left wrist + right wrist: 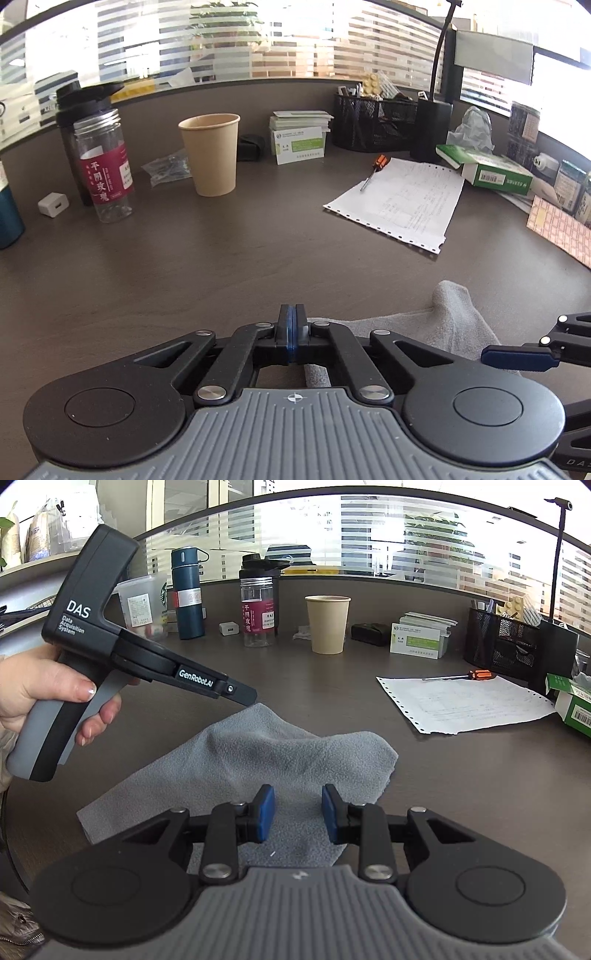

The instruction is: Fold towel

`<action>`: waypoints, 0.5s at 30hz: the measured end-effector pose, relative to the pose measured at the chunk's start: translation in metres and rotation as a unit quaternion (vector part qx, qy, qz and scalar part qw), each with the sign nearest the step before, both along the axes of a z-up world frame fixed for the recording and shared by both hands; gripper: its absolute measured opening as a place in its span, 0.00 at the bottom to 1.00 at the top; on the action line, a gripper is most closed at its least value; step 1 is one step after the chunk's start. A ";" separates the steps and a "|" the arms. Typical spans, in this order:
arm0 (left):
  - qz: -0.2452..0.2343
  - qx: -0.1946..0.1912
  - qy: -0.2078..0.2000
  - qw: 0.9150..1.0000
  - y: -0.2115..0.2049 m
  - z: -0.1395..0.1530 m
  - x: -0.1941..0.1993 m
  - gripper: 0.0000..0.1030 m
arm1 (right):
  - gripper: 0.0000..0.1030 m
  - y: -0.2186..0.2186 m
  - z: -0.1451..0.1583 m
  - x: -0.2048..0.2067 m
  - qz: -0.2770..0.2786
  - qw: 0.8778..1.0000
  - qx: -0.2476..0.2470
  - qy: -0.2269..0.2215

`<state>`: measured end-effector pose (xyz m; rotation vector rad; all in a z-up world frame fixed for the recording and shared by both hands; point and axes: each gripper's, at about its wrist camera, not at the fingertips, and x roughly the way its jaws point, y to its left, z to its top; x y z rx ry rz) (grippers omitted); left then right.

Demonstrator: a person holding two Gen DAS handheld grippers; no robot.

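Observation:
A grey towel (280, 753) lies rumpled on the dark desk (443, 775), near its front edge. My left gripper (252, 698), held in a person's hand (44, 690), is shut on the towel's far left corner, which rises in a peak to the tips. In the left wrist view its blue pads (291, 321) press together, and the towel (454, 317) shows to the right behind them. My right gripper (297, 812) hovers over the towel's near right part, open, with cloth below the gap. One of its blue fingers (517, 356) shows at the right of the left wrist view.
Behind the towel stand a paper cup (327, 624), a clear jar with a red label (258, 613) and a teal flask (187, 594). A printed sheet (465, 705) with a screwdriver (458, 675) lies to the right, near a green tissue box (572, 701) and a mesh organizer (498, 642).

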<state>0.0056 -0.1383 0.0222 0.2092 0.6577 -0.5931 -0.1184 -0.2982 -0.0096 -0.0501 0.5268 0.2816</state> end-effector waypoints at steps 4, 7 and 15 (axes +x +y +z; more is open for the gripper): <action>-0.010 -0.004 -0.001 1.000 -0.006 0.001 -0.006 0.49 | 0.30 0.000 0.000 0.000 0.000 1.000 0.000 0.000; -0.009 0.014 -0.002 1.000 -0.013 -0.003 -0.006 0.43 | 0.30 0.000 0.000 0.000 -0.001 1.000 0.000 0.000; -0.013 0.023 0.009 1.000 -0.015 -0.011 -0.003 0.11 | 0.30 0.002 0.000 -0.001 -0.001 1.000 0.002 0.001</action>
